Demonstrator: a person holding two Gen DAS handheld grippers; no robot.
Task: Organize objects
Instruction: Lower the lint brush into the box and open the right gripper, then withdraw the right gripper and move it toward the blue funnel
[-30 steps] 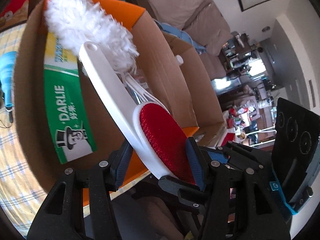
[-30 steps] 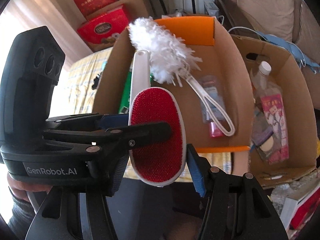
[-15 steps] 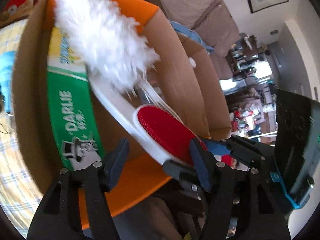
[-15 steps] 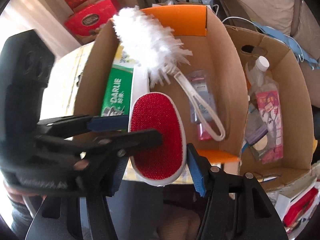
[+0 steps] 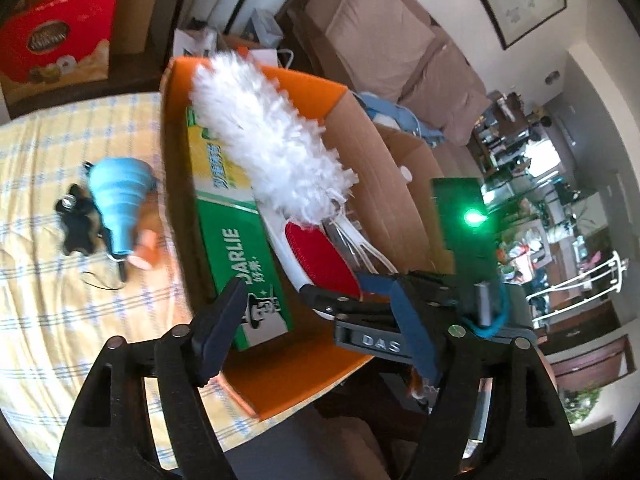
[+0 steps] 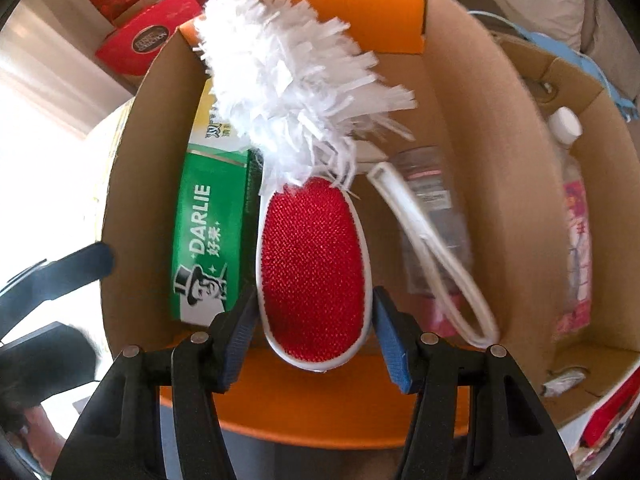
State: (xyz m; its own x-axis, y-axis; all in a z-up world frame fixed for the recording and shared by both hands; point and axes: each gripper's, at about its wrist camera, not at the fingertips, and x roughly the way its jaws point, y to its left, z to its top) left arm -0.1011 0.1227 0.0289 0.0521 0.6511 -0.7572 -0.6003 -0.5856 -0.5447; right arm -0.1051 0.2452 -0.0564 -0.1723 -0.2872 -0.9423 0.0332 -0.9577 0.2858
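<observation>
The right gripper point(image 6: 314, 316) clamps the red brush point(image 6: 314, 268) over the box point(image 6: 516, 184), beside a green "DARLIE" carton point(image 6: 204, 248) along its left wall. The left gripper point(image 5: 316, 320), jaws just opening, holds nothing. A "DAS…" marking, seemingly cut off, shows on the right gripper.

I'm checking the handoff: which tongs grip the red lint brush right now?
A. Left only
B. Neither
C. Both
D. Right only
D: the right tongs press on both edges of the lint brush, while the left tongs have just been opening and stand wide with nothing between them.
</observation>
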